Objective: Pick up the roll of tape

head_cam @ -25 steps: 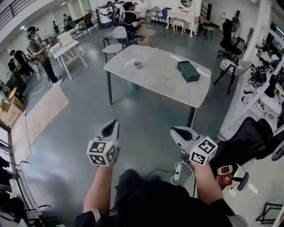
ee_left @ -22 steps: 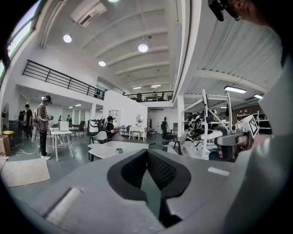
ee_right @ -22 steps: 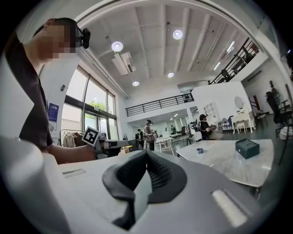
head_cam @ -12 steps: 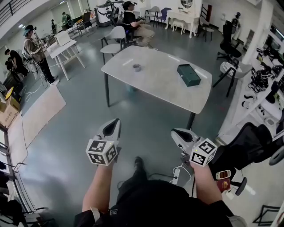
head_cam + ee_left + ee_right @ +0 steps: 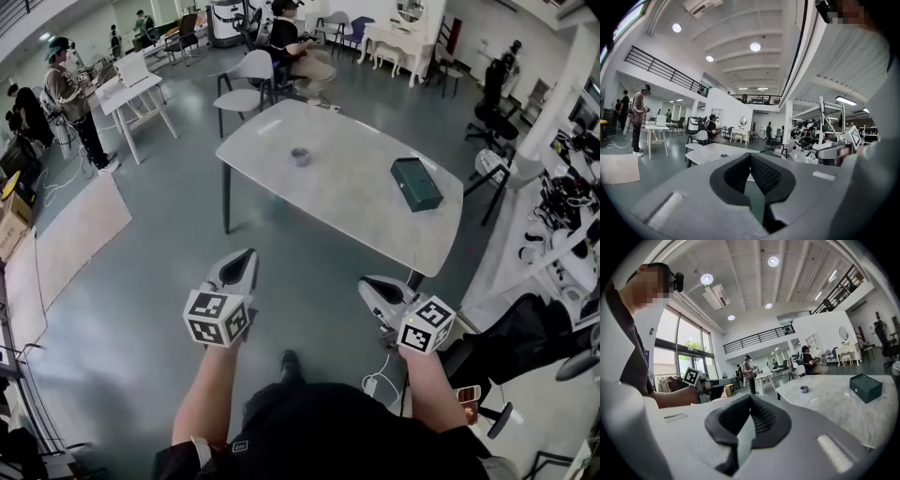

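head view: the roll of tape (image 5: 300, 157) lies on the table (image 5: 347, 202), well apart from the box (image 5: 416, 183). the left gripper (image 5: 246, 264) and right gripper (image 5: 371, 289) are short of the table.
left gripper view: jaws together, nothing between.
right gripper view: jaws together, empty, with the roll of tape far ahead.

I've walked closer to the table (image 5: 347, 202): it sits lower and nearer in the head view, the roll of tape (image 5: 300, 156) and green box (image 5: 417, 184) with it. My left gripper (image 5: 246, 255) and right gripper (image 5: 367, 285) (both carried forward) have closed in on its near edge.
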The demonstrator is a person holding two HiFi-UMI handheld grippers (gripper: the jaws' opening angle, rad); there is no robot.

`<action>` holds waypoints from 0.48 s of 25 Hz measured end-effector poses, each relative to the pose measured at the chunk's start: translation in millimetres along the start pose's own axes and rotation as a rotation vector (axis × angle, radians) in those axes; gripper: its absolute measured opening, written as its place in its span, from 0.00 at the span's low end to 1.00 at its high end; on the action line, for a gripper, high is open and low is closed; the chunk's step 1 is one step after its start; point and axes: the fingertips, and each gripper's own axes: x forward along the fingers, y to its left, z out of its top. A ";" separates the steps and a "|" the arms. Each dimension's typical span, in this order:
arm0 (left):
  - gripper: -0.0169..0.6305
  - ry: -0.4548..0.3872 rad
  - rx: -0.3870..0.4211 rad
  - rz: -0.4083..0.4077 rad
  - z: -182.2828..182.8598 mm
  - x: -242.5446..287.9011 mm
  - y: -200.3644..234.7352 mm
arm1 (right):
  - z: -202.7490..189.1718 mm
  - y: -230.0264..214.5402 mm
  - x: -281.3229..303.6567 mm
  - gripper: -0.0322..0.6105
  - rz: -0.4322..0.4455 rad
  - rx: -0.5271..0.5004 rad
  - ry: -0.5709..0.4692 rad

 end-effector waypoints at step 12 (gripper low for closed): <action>0.04 0.028 -0.020 -0.030 21.4 71.7 115.9 | 27.3 -44.7 132.3 0.05 -0.006 0.016 0.049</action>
